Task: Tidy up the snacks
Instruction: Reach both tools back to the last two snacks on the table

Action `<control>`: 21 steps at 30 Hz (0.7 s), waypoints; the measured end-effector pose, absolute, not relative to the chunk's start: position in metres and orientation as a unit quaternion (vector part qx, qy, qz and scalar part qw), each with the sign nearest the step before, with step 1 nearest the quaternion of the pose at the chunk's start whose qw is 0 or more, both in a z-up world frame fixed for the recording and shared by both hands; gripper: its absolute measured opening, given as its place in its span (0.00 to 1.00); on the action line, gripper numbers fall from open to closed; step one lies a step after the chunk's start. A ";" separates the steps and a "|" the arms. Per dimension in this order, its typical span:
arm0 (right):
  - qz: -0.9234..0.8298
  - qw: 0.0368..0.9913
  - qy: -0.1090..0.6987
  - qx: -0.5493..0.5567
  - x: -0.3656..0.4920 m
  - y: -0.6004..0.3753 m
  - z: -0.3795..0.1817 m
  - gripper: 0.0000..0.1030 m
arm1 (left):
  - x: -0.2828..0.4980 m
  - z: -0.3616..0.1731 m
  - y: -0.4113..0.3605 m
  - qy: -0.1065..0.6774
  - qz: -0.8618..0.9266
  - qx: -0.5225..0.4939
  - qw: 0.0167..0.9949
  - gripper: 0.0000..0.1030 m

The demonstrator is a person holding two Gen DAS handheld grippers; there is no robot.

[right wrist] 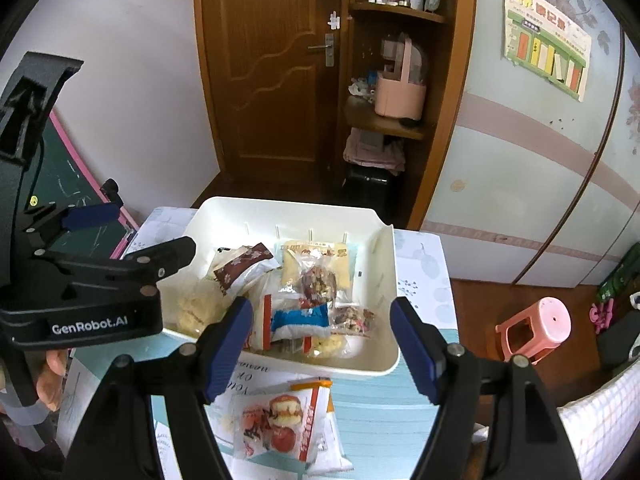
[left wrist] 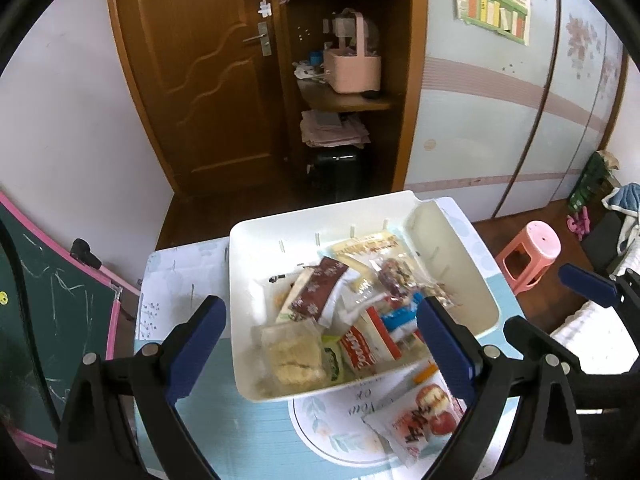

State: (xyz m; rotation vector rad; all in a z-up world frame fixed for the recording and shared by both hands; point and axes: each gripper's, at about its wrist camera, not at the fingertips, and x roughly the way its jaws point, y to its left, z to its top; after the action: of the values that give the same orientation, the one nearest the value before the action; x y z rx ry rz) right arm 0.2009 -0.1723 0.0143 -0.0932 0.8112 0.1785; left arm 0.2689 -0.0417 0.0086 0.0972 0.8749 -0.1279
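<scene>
"GenRobot.AI" marks the left gripper (right wrist: 132, 240) beside the snack bin (right wrist: 386, 280)

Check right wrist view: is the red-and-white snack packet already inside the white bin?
No, the red-and-white packet lies on the table in front of the white bin.

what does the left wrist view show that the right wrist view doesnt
Only the left wrist view: the blue towel at far right, and the right tool from the side.
Only the right wrist view: the person's left hand and the GenRobot.AI label on the left tool.
Both: the white bin of snacks, the red-printed packet outside it, and the pink stool.
</scene>
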 end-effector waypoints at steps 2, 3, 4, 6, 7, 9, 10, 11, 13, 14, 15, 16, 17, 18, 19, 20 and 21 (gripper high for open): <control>0.084 0.916 0.390 -0.047 0.191 -0.174 0.018 0.70 | 0.260 0.012 -0.043 0.421 -0.068 0.047 0.903 0.93; 0.083 0.917 0.388 -0.046 0.187 -0.175 0.020 0.70 | 0.254 0.015 -0.044 0.419 -0.072 0.048 0.904 0.93; 0.083 0.918 0.385 -0.043 0.180 -0.178 0.022 0.70 | 0.249 0.017 -0.045 0.418 -0.075 0.048 0.904 0.93; 0.083 0.921 0.379 -0.036 0.168 -0.183 0.024 0.70 | 0.238 0.022 -0.046 0.413 -0.082 0.050 0.906 0.93; 0.083 0.922 0.378 -0.033 0.162 -0.186 0.025 0.70 | 0.233 0.024 -0.047 0.411 -0.085 0.050 0.906 0.93; 0.082 0.923 0.375 -0.030 0.152 -0.190 0.024 0.70 | 0.223 0.027 -0.049 0.408 -0.092 0.050 0.907 0.93; 0.079 0.924 0.374 -0.027 0.144 -0.195 0.023 0.70 | 0.219 0.028 -0.050 0.407 -0.094 0.051 0.907 0.93; 0.078 0.924 0.374 -0.025 0.139 -0.198 0.022 0.70 | 0.216 0.029 -0.051 0.407 -0.097 0.051 0.907 0.93; 0.076 0.925 0.373 -0.019 0.128 -0.207 0.020 0.70 | 0.208 0.029 -0.054 0.406 -0.101 0.053 0.907 0.93; 0.074 0.925 0.372 -0.016 0.123 -0.213 0.019 0.70 | 0.205 0.028 -0.055 0.405 -0.103 0.054 0.907 0.93; 0.072 0.926 0.371 -0.013 0.118 -0.218 0.017 0.70 | 0.201 0.027 -0.057 0.406 -0.107 0.054 0.906 0.93; 0.070 0.926 0.370 -0.008 0.114 -0.224 0.016 0.70 | 0.199 0.025 -0.058 0.406 -0.109 0.055 0.906 0.93; 0.068 0.927 0.370 -0.002 0.110 -0.232 0.012 0.70 | 0.196 0.023 -0.061 0.408 -0.113 0.056 0.904 0.93; 0.065 0.926 0.372 0.002 0.108 -0.237 0.009 0.70 | 0.195 0.019 -0.063 0.410 -0.116 0.056 0.903 0.93; 0.062 0.925 0.375 0.005 0.106 -0.243 0.005 0.70 | 0.194 0.016 -0.065 0.413 -0.119 0.056 0.901 0.93; 0.058 0.924 0.378 0.007 0.106 -0.247 0.001 0.70 | 0.193 0.010 -0.067 0.418 -0.122 0.055 0.898 0.93; 0.054 0.922 0.383 0.010 0.106 -0.253 -0.004 0.70 | 0.192 0.005 -0.070 0.423 -0.125 0.055 0.896 0.93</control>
State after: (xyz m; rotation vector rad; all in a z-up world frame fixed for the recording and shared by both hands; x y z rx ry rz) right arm 0.1057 -0.2531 -0.0038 0.0215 0.7869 0.1106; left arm 0.1924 -0.0698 0.0045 0.1146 0.8775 -0.2591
